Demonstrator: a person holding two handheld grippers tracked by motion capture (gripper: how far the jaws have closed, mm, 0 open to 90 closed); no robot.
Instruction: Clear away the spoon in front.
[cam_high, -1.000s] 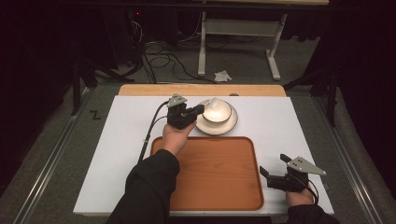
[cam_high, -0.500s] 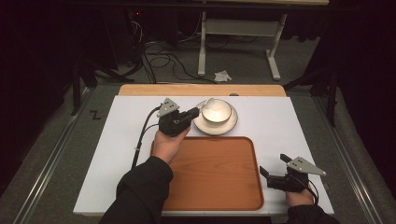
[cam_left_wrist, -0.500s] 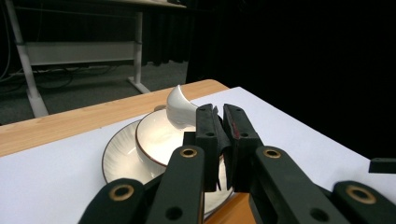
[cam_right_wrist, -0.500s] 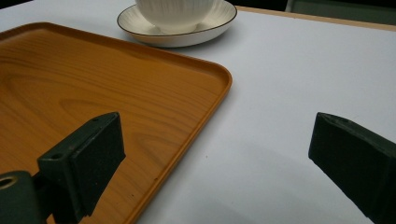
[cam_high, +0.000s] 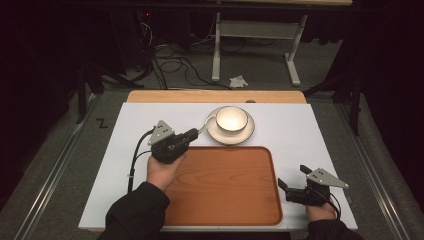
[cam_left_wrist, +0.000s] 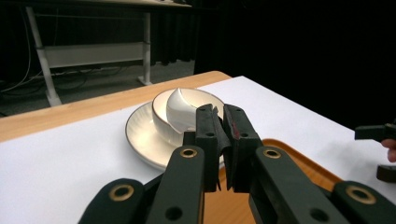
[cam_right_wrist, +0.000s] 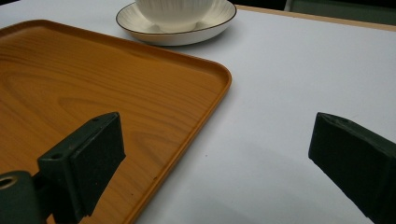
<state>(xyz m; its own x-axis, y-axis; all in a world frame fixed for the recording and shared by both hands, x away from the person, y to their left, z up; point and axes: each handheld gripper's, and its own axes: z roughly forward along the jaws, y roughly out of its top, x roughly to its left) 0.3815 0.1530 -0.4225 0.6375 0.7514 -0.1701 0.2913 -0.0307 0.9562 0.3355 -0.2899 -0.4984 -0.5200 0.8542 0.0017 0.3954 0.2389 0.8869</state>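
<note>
White ceramic cup (cam_high: 231, 120) on saucer (cam_high: 248, 134) at 12 o'clock of wooden tray (cam_high: 225, 190); left gripper (cam_high: 194, 134) shut, no clear hold, at saucer's 8 o'clock; right gripper (cam_high: 292, 176) wide open, empty; approach low, grip the rim squarely, avoid tipping.

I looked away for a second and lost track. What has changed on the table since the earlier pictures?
The left gripper, jaws shut, has drawn back from the cup toward the table's left and a little nearer the person; its tips now sit beside the saucer, by the tray's far left corner. Whether it pinches something thin, I cannot tell. Cup, saucer, tray and the open right gripper stayed put.
</note>
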